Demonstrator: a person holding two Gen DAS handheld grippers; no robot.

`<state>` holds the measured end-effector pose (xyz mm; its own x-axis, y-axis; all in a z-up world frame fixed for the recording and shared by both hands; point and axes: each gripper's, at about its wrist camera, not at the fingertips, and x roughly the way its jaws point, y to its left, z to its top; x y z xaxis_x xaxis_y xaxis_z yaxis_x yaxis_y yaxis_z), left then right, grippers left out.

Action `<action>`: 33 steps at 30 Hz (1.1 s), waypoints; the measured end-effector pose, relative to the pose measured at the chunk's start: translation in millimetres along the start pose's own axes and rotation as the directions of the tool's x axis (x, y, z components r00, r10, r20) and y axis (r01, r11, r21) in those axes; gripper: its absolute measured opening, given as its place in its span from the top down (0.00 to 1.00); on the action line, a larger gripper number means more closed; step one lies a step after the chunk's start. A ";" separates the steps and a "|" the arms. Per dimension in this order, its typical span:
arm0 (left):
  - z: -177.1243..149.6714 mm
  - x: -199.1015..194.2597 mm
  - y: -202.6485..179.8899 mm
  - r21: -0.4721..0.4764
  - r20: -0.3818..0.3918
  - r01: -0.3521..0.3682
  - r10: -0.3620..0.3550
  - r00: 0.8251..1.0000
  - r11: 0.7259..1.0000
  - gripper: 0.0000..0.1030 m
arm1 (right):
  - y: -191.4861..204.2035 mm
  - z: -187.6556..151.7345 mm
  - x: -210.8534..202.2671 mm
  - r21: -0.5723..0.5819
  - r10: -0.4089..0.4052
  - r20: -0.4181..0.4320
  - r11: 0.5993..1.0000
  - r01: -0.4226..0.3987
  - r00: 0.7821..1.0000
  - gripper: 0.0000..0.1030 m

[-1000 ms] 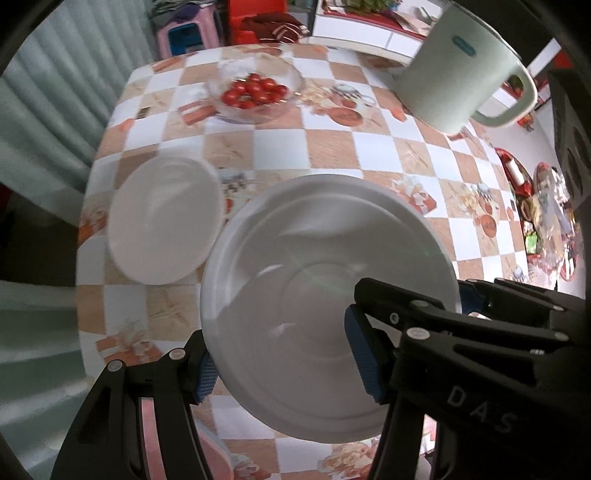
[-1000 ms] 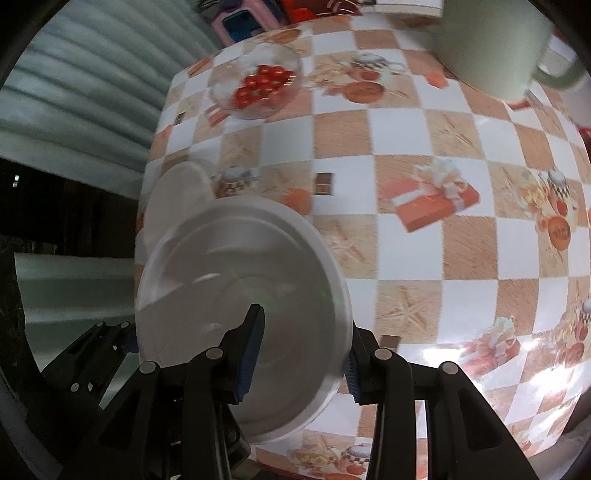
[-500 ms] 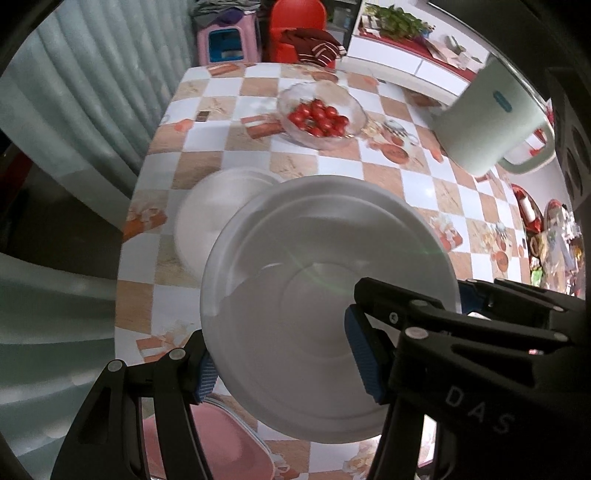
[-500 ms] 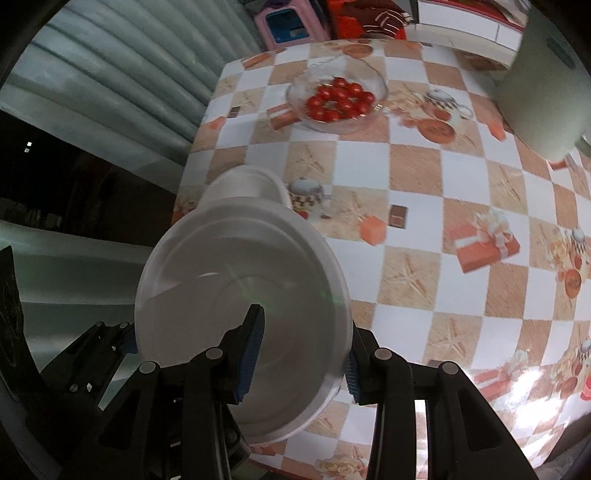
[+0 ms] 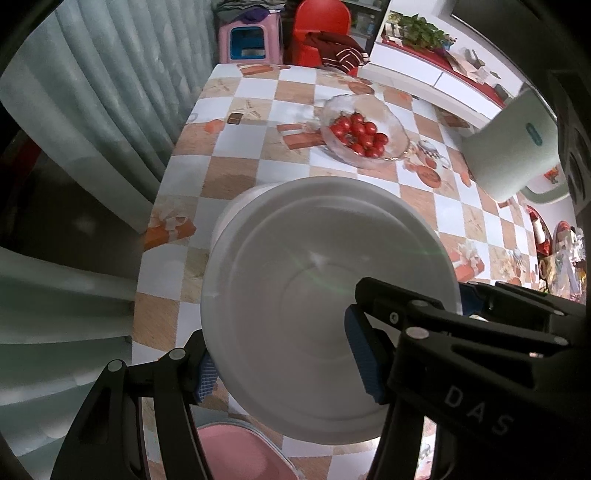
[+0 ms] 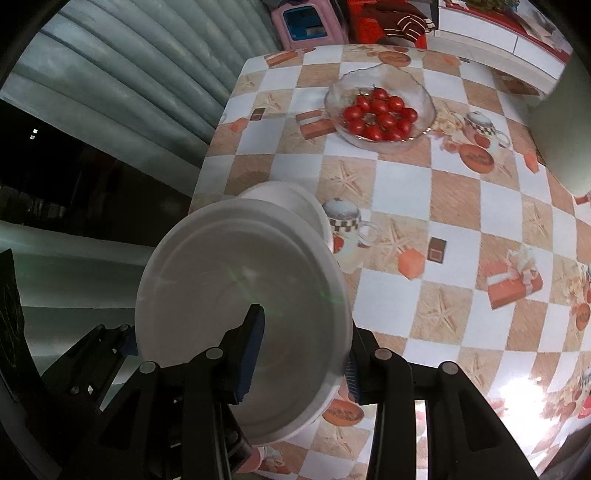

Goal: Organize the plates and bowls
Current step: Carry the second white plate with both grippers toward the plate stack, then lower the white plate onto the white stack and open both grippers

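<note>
Grey curtain (image 5: 122, 110), red chair (image 5: 321, 26) behind

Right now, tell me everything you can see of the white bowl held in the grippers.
The white bowl is plain, glossy, ceramic-looking, round, with a broad rim stepping down to a flat bottom, and empty. It is held above the checked tablecloth, tilted toward the cameras. The left gripper clamps its rim on one side, the right gripper on the other, each with one blue pad inside and one outside. It overlaps a second white dish lying on the table behind it; whether they touch is unclear.
</note>
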<state>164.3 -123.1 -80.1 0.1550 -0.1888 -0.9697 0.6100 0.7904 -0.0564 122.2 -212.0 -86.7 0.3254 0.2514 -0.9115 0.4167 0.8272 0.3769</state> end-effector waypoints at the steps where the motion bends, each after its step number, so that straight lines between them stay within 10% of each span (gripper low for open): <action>1: 1.8 1.4 2.0 -0.003 -0.001 -0.002 0.002 1.000 1.000 0.37 | 0.6 2.2 1.8 -0.001 0.001 -0.001 1.000 -0.001 1.000 0.59; 29: 22.7 55.3 38.1 -0.059 -0.035 -0.006 0.004 0.999 0.998 0.30 | 3.4 38.2 63.0 -0.041 -0.010 -0.053 0.999 0.007 0.999 0.59; 33: 20.7 60.9 48.0 -0.099 -0.047 -0.037 0.032 0.998 0.994 0.21 | 0.0 39.6 63.1 -0.033 -0.021 -0.048 0.999 0.019 0.999 0.24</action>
<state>219.2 -108.7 -137.0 0.1376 -0.1354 -0.9812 0.5237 0.8508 -0.0440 176.3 -216.1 -137.7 0.2759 0.2577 -0.9260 0.3943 0.8482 0.3536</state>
